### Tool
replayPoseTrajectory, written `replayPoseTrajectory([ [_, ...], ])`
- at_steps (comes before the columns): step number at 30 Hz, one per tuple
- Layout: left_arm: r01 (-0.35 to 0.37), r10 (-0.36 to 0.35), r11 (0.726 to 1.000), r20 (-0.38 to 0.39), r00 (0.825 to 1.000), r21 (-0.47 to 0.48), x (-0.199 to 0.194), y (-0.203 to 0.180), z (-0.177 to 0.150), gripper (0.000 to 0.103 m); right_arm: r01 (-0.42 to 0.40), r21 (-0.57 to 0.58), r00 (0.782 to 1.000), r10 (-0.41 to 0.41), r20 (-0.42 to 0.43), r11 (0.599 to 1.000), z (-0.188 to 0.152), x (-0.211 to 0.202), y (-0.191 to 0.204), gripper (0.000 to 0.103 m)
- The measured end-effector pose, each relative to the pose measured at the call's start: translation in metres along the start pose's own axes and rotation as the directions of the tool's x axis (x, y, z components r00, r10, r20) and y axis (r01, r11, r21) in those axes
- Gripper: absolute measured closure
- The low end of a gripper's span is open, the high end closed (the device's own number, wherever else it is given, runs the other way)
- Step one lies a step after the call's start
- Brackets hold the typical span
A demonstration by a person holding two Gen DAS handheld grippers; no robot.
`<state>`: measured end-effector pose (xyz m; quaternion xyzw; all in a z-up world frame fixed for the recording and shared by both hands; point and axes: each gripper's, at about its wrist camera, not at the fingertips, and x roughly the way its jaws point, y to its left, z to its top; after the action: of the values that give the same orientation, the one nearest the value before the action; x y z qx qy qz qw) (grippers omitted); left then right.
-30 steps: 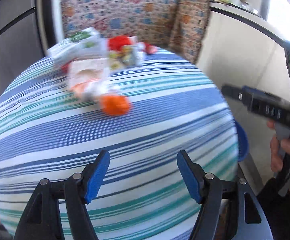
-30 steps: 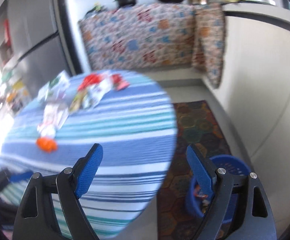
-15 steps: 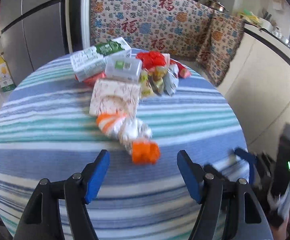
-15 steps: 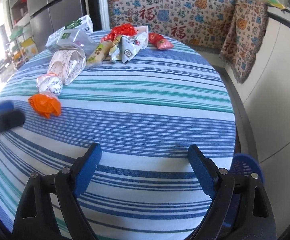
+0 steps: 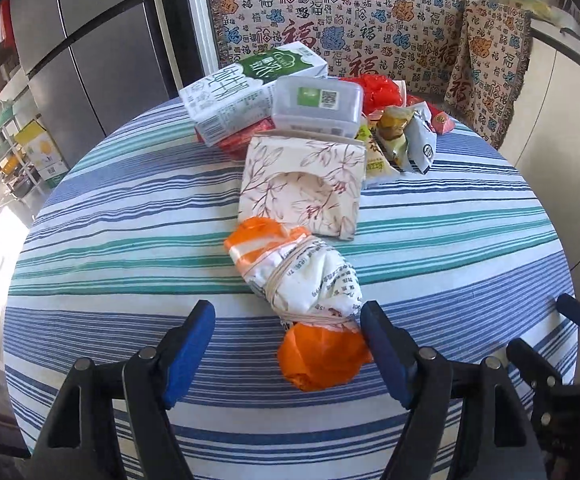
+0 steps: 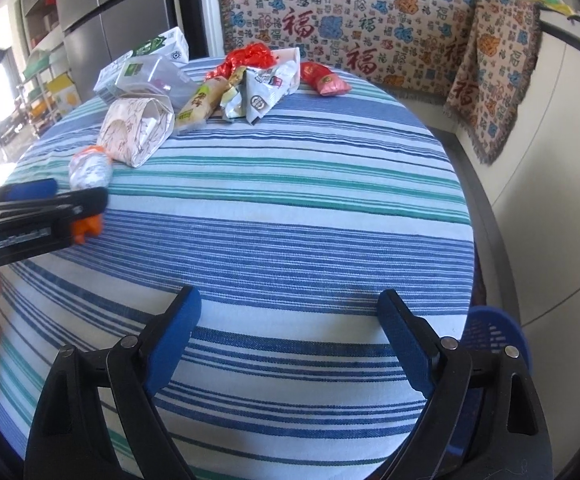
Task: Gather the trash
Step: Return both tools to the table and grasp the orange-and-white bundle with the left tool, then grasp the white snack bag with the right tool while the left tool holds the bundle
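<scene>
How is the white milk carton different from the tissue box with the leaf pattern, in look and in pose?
The milk carton is white with green print; the tissue box is cream with reddish leaf drawings. The milk carton lies at the far side of the pile, resting on a red packet; the tissue box lies nearer, directly on the striped tablecloth. Both are cardboard boxes lying down.

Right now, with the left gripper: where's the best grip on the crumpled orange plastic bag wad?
Grip the crumpled orange plastic bag wad across its rounded middle, coming from the near table edge. It already sits between the open left gripper fingers, by the right finger. Stay clear of the string-tied white bundle touching behind it.
</scene>
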<state>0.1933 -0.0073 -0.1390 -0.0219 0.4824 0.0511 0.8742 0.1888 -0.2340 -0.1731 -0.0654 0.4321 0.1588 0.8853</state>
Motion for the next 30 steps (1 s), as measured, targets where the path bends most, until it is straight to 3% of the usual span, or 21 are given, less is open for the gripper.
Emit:
replayPoseTrajectory([
  [3,0.101,-0.101,0.995,-0.021,0.995,-0.012,0.001,0.015,-0.005,0.025,0.004,0.004,1.000,-0.004,-0.001,1.000,-0.001,-0.001,0.001,0.011],
  [6,0.130,-0.130,0.991,-0.027,0.991,0.003,0.005,0.017,-0.003,0.024,0.006,0.009,1.000,-0.006,-0.002,1.000,0.000,0.000,0.002,0.009],
  [9,0.129,-0.128,0.991,-0.035,0.991,0.019,0.008,0.011,-0.003,0.022,0.009,0.015,1.000,-0.009,-0.004,1.000,0.000,0.000,0.002,0.008],
  [13,0.074,-0.072,0.994,-0.020,0.997,0.082,0.014,-0.003,0.000,0.021,0.007,0.016,1.000,-0.007,-0.017,1.000,0.000,-0.001,0.000,0.008],
  [19,0.097,-0.097,0.990,-0.004,0.995,0.104,0.017,0.008,0.003,0.021,0.005,0.032,0.999,-0.004,-0.045,0.999,0.008,0.005,-0.006,0.008],
  [28,0.123,-0.129,0.980,0.032,0.991,0.156,0.016,0.037,0.001,0.021,-0.033,0.034,0.996,0.036,-0.076,0.999,0.059,0.044,-0.010,0.009],
  [30,0.124,-0.131,0.980,0.032,0.991,0.156,0.018,0.033,0.003,0.021,-0.062,0.077,0.995,0.068,-0.074,0.995,0.076,0.053,-0.015,0.014],
])
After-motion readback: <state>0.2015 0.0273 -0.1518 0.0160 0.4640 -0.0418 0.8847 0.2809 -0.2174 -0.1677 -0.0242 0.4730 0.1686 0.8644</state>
